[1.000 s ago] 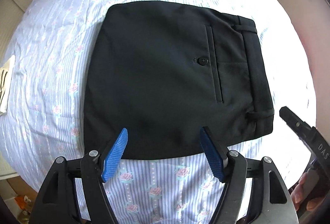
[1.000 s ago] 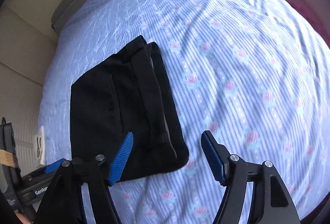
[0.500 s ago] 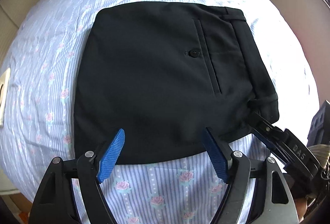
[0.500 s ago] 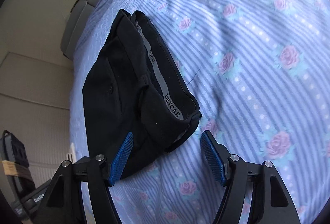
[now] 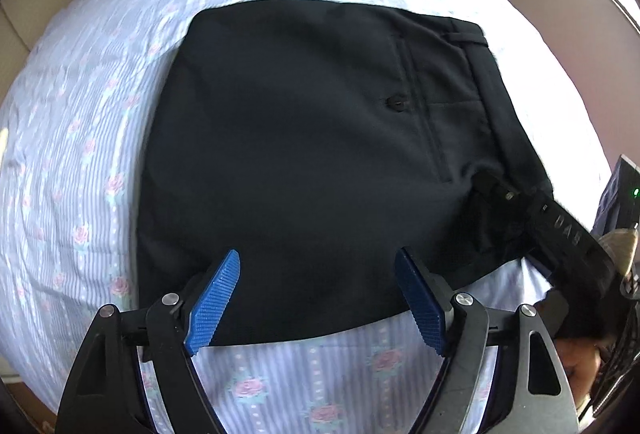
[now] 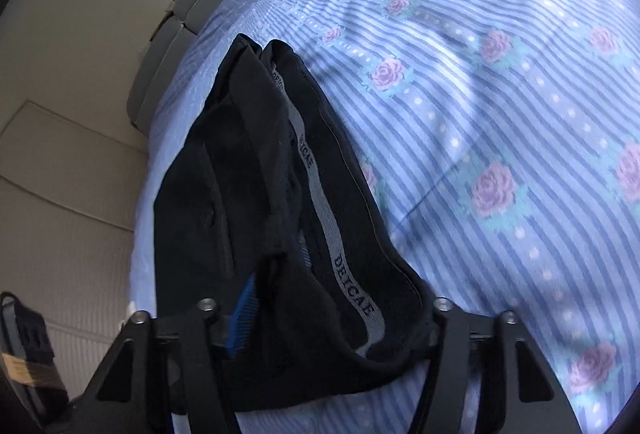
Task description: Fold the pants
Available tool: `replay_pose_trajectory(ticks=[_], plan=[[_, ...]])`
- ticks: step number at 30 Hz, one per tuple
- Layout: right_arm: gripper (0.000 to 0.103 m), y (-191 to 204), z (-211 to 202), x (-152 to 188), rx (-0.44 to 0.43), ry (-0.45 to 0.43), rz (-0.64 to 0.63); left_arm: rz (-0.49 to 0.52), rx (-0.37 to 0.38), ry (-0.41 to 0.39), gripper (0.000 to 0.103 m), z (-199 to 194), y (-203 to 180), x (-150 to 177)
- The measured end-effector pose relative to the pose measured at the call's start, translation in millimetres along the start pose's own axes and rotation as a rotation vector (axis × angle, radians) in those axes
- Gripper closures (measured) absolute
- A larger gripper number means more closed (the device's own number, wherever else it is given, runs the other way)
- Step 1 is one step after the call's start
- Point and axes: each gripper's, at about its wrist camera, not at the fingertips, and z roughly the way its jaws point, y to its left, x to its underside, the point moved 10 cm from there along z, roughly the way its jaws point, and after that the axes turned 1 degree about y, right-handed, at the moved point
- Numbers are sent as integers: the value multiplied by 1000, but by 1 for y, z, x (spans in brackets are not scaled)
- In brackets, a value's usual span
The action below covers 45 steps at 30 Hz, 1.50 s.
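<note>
Black pants lie folded flat on a blue striped bedsheet with roses, back pocket up and waistband to the right. My left gripper hangs open just over the pants' near edge, with nothing between its blue pads. One finger of my right gripper reaches in at the near right waistband corner. In the right wrist view the pants show their lettered inner waistband. That corner sits bunched between the closing jaws of my right gripper. One blue pad shows; fabric hides the other.
The sheet spreads wide to the right of the pants. Beige wall panels and a grey cushion lie past the bed's edge. A hand holds the right gripper at the left view's right rim.
My right gripper dropped onto the waistband corner and its jaws narrowed around it. My left gripper sank closer to the pants' near edge, still wide.
</note>
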Motion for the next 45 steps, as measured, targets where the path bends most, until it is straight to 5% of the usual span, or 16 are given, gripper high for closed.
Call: replay_pose_trajectory(ticks=[5,16,28,33,39,45], plan=[[69,14,-2,-4,99,-3,-34,-24,11,10,23,-3,32,6],[72,41,-8,-3,338,-12,-160,29,108,-12,18,-11,100,-8],[69,35,4,-2,399,-18,-172,-73,419,39,26,42,123,-49],[67,37,14,-8,401,-10,-147,-74,519,34,48,56,110,-77],[65,33,25,-17,401,-5,-128,-175,640,71,58,77,89,-109],[69,39,21,-20,412,14,-138,-193,606,75,86,63,82,-113]])
